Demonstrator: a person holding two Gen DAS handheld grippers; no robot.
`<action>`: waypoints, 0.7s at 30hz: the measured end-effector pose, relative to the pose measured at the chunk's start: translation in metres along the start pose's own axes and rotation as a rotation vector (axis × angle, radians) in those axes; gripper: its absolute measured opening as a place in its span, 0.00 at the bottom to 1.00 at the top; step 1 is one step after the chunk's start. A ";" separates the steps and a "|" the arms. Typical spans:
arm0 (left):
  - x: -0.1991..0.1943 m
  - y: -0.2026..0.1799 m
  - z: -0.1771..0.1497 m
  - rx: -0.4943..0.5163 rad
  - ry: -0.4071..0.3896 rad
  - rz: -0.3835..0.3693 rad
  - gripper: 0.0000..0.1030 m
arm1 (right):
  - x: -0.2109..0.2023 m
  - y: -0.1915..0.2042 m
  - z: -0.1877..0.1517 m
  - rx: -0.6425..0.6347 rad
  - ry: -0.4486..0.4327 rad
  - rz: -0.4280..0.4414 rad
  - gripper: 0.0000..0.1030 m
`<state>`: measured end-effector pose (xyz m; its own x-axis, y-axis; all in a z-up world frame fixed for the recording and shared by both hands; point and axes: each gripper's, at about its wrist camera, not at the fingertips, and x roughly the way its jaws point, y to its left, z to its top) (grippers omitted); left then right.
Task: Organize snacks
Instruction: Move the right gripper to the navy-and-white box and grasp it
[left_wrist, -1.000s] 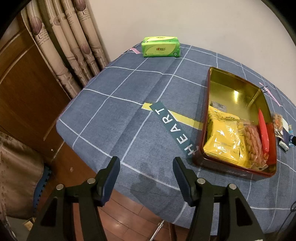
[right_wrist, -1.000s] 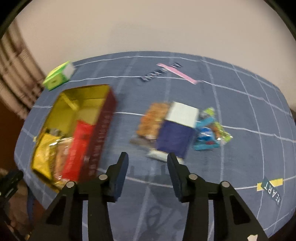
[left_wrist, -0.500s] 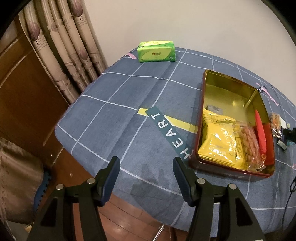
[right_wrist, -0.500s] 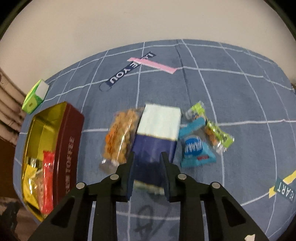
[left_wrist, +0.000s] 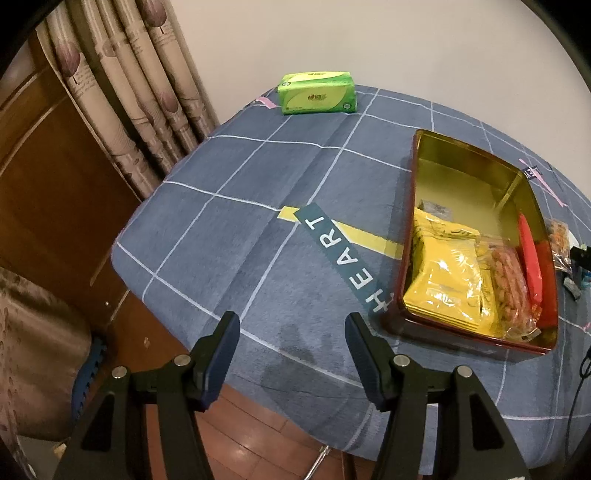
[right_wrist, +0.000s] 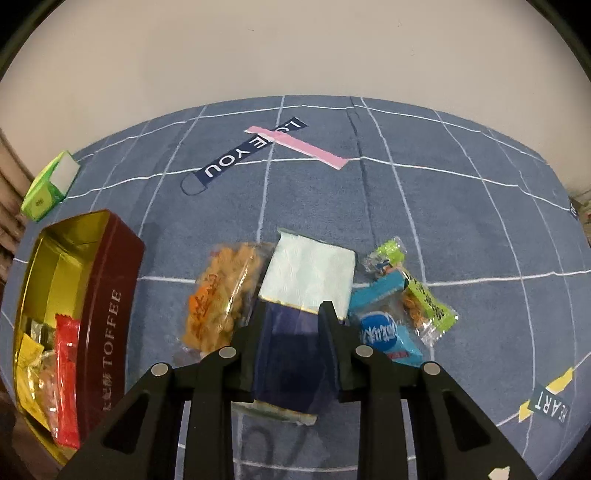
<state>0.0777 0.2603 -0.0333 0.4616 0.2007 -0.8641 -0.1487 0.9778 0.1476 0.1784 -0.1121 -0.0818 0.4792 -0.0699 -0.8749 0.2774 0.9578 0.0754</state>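
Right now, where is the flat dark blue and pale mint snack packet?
In the right wrist view, the dark blue and mint packet lies mid-table between the right gripper's closed fingers, flanked by an orange cracker bag and a blue wrapper.

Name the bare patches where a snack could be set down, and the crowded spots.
Free: the tin's far end, beyond the yellow packets; the cloth between the green tissue pack and the tin. Crowded: the tin's near end, and the loose snacks around the navy packet in the right claw.
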 end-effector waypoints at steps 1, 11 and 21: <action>0.000 0.000 0.000 -0.002 0.002 0.000 0.59 | 0.000 0.000 -0.001 -0.003 0.001 -0.006 0.27; 0.001 0.000 0.000 -0.007 0.006 -0.006 0.59 | -0.001 -0.001 -0.012 0.073 0.015 -0.011 0.46; 0.002 0.002 0.001 -0.024 0.012 -0.019 0.59 | 0.012 0.000 -0.005 0.089 0.034 -0.010 0.51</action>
<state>0.0789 0.2625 -0.0341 0.4538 0.1815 -0.8724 -0.1609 0.9796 0.1201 0.1800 -0.1115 -0.0946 0.4479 -0.0681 -0.8915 0.3556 0.9284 0.1078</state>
